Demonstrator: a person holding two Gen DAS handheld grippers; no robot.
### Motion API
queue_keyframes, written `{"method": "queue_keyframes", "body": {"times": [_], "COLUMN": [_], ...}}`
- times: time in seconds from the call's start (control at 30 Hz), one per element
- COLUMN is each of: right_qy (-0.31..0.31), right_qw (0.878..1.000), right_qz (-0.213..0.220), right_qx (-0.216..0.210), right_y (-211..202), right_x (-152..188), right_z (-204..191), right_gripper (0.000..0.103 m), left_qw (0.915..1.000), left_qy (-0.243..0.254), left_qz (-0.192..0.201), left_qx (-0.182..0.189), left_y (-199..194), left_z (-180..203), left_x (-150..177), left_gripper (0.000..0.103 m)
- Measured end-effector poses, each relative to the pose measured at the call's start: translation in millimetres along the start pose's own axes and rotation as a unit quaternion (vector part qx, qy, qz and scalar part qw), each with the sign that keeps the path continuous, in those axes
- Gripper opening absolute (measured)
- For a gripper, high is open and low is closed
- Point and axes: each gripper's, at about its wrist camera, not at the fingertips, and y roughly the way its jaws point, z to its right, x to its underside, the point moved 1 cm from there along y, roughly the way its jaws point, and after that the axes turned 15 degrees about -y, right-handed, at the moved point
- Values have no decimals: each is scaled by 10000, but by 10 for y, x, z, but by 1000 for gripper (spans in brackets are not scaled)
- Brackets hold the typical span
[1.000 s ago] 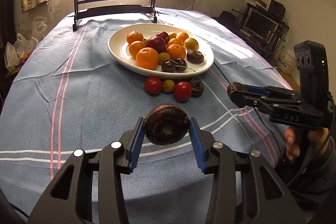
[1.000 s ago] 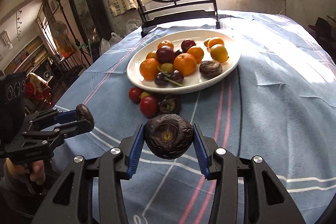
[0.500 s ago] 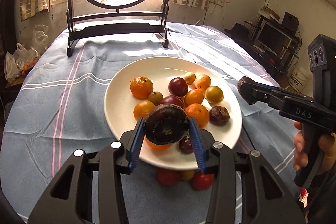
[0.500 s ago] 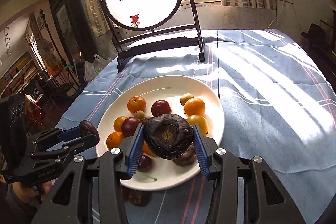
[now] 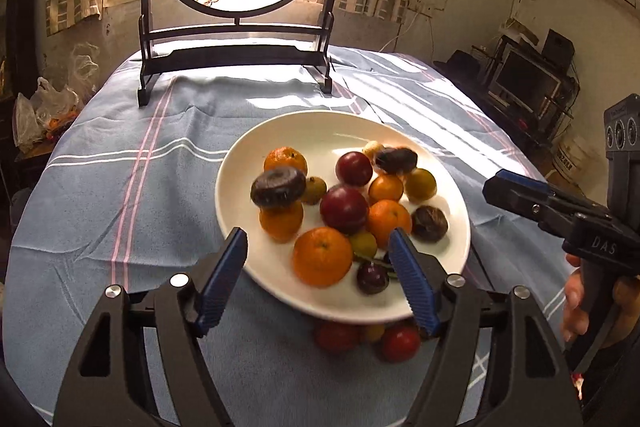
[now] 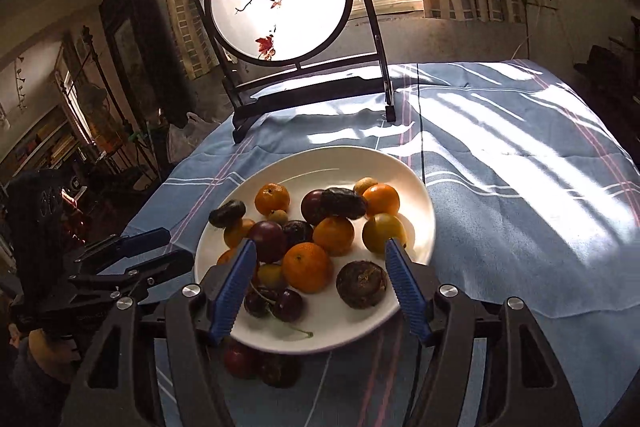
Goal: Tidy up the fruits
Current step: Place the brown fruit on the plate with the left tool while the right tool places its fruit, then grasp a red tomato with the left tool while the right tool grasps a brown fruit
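Observation:
A white plate [image 5: 280,131] [image 6: 320,163] holds oranges, plums, cherries and dark wrinkled fruits. My left gripper [image 5: 320,275] is open and empty above the plate's near rim. A dark wrinkled fruit [image 5: 278,186] [image 6: 227,213] lies blurred on an orange at the plate's left. My right gripper [image 6: 318,283] is open and empty over the plate's near side. Another dark fruit [image 5: 396,159] [image 6: 343,203] lies blurred among the far fruits. Each gripper shows in the other's view, the right [image 5: 516,193] and the left [image 6: 156,247].
Red tomatoes and small fruits [image 5: 368,337] [image 6: 260,363] lie on the blue striped tablecloth [image 5: 120,207] in front of the plate. A round bird screen on a black stand [image 5: 240,7] [image 6: 288,27] stands at the table's far end.
Both grippers were shut on dark wrinkled fruits over the plate. Both have opened, and the two fruits have dropped onto the plate's pile.

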Motion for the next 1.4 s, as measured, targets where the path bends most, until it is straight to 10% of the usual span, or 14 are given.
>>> {"method": "queue_keyframes", "body": {"times": [0.2, 0.33, 0.87, 1.1, 1.4], "right_qy": [-46, 105, 186, 221, 256], "right_qw": [9998, 9997, 9991, 9992, 9993], "right_qz": [-177, -173, -73, -74, -95], "right_qx": [-21, -122, -361, -339, -260], "right_y": [-244, -275, -280, -283, -282], "right_x": [670, 905, 964, 972, 980], "right_z": [-174, -192, -180, -167, -159], "right_gripper": [67, 63, 62, 62, 62], "left_qw": [9964, 9943, 9894, 9896, 9838], "left_qy": [657, 679, 1212, 1232, 1621], "left_qz": [-432, -665, -732, -726, -688], "left_qx": [-314, -493, -336, -131, -347], "left_y": [-64, 72, 330, 190, 283], "left_z": [-12, -60, 184, 115, 235], "left_x": [623, 723, 635, 704, 710], "left_gripper": [70, 49, 41, 17, 35]}}
